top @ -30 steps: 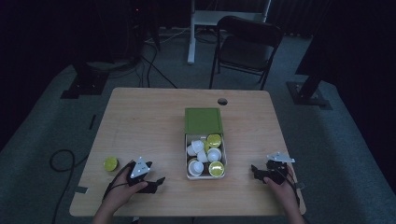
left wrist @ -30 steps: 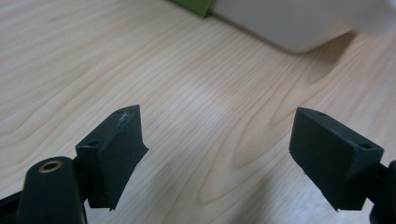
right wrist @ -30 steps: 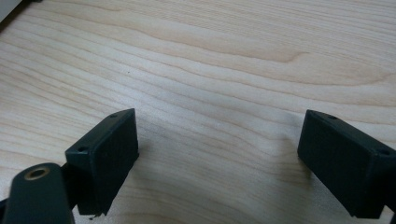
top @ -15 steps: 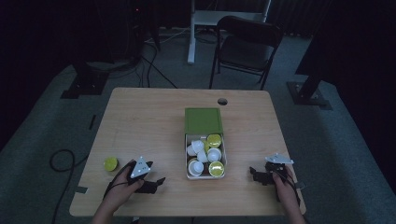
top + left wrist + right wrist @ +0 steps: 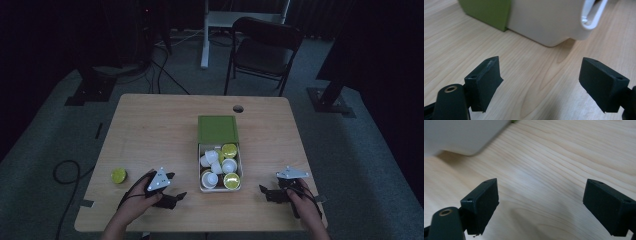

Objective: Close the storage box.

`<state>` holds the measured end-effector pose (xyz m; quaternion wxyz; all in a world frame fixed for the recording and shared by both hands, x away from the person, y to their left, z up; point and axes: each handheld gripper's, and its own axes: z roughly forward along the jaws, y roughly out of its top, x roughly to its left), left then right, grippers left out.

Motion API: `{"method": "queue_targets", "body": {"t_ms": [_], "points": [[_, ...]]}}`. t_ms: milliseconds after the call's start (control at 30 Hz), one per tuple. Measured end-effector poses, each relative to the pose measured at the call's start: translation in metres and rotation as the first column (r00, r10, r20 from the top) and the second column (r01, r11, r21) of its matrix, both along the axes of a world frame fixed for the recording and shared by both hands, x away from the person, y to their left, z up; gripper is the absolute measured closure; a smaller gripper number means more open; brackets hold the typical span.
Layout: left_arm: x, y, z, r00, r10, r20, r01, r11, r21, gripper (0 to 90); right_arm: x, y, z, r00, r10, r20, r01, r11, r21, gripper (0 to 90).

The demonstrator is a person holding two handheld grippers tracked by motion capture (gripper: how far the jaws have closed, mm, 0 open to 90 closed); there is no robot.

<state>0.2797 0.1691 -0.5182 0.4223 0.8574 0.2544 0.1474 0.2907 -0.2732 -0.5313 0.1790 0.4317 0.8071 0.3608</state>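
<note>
Bare bench lies between both pairs of jaws. Ahead of each stands the white box of cups; its green lid lies beyond.

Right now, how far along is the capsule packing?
Done: the white box holds several capsules, its green lid slid back. In hand: nothing; the left gripper and right gripper are open over bare table. Left: one yellow capsule lies outside, by the left edge.
</note>
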Motion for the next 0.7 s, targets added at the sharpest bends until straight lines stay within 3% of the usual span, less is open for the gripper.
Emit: {"method": "queue_targets", "body": {"t_ms": [167, 433, 500, 700], "points": [[0.001, -0.008, 0.000, 1.0000, -0.007, 0.003, 0.007, 1.0000, 0.001, 18.0, -0.007, 0.011, 0.007, 0.9958, 0.089, 0.023, -0.090, 0.9944, 0.056, 12.7], [0.005, -0.017, 0.005, 0.9998, -0.009, 0.019, 0.010, 0.9981, -0.060, 18.0, -0.009, 0.017, 0.019, 0.9934, 0.104, 0.047, -0.110, 0.9827, 0.149, 13.5], [0.006, -0.021, 0.007, 0.9996, -0.008, 0.028, 0.010, 0.9966, -0.082, 18.0, -0.011, 0.020, 0.025, 0.9873, 0.144, 0.067, -0.155, 0.9672, 0.201, 13.6], [0.008, -0.033, 0.015, 0.9976, -0.029, 0.064, 0.036, 0.9920, -0.121, 18.0, -0.014, 0.027, 0.029, 0.9784, 0.182, 0.099, -0.199, 0.9575, 0.209, 13.3]]}}
